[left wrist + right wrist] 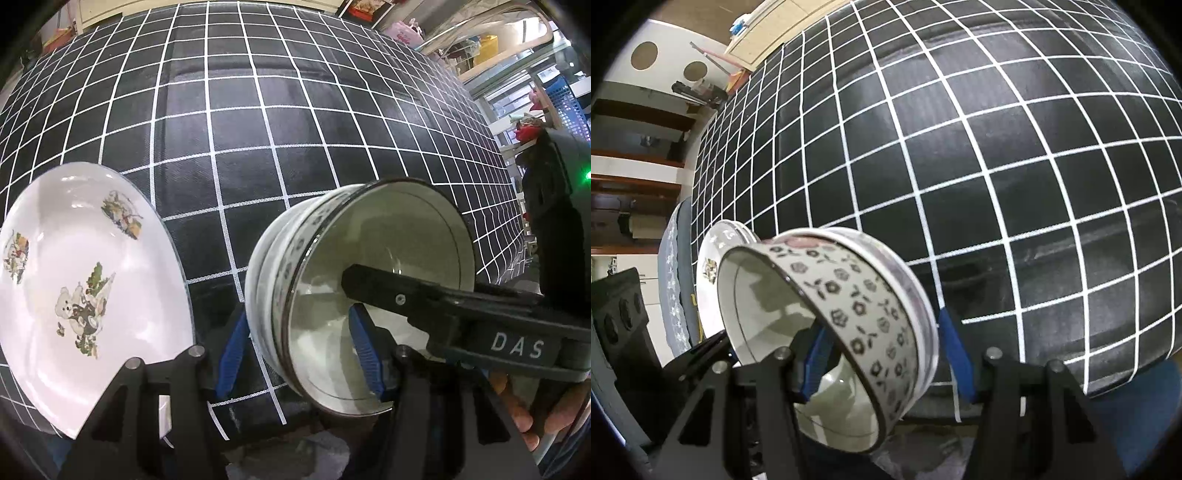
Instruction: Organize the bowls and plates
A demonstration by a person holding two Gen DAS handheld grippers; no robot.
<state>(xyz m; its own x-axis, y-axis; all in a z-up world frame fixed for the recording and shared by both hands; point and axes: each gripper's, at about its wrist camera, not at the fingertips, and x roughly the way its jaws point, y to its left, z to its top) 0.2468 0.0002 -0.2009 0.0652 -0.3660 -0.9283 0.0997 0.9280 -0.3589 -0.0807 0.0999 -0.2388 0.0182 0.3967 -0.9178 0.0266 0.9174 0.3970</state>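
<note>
A stack of flower-patterned bowls (332,295) is tilted on its side at the table's near edge; it also shows in the right wrist view (849,306). My left gripper (299,350) straddles the stack's wall with blue pads (231,354) on both sides, shut on it. My right gripper (882,354) also grips the stack's wall, one pad inside and one outside; its finger (406,291) reaches into the top bowl. A white plate with bear pictures (85,291) lies left of the bowls, and shows behind them in the right wrist view (711,266).
A black tablecloth with a white grid (277,129) covers the table. Shelves and clutter (517,55) stand beyond the far right edge. A cabinet and shelving (635,166) are to the left of the table.
</note>
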